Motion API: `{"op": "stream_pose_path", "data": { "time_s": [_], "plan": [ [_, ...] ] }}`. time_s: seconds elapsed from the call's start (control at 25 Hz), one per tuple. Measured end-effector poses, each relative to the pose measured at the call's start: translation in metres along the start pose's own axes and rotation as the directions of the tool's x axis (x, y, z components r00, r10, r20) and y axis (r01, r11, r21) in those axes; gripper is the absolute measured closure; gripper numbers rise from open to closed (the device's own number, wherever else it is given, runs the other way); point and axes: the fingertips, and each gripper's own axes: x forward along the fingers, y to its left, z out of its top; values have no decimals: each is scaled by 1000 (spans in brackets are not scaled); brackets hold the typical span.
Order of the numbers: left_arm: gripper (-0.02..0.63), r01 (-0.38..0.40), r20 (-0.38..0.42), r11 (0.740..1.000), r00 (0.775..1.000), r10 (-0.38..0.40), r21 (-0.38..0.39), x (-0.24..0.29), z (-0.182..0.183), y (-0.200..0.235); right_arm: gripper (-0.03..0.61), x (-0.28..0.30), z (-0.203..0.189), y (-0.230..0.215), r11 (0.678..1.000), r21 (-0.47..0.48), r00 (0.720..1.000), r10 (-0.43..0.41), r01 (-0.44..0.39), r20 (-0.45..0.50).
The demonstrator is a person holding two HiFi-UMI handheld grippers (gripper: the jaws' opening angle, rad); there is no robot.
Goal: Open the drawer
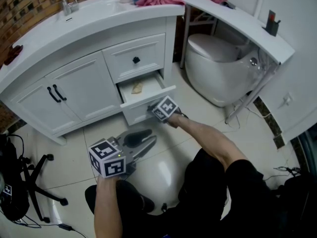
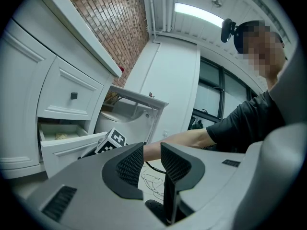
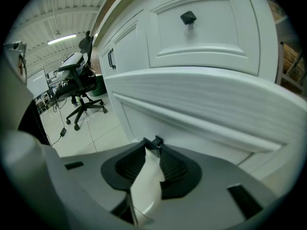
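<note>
Only its own view shows right gripper (image 3: 153,147) pinching the drawer knob (image 3: 157,140).

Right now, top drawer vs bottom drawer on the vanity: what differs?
The top drawer is shut flush; the bottom drawer is pulled partly out. The top knob is free; the bottom knob is clamped in the right tongs. The bottom drawer shows a tan item inside; the top drawer's contents are hidden. Both have white panelled fronts and a dark knob.
</note>
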Motion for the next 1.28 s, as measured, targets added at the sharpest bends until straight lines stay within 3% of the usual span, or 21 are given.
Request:
{"op": "stream_pose_path", "data": {
  "time_s": [1.28],
  "plan": [
    [497,47,-28,999,999,-47,25,2,-10,-42,466,-29,-33,36,998,37,998,57,-56,-26]
  ]
}}
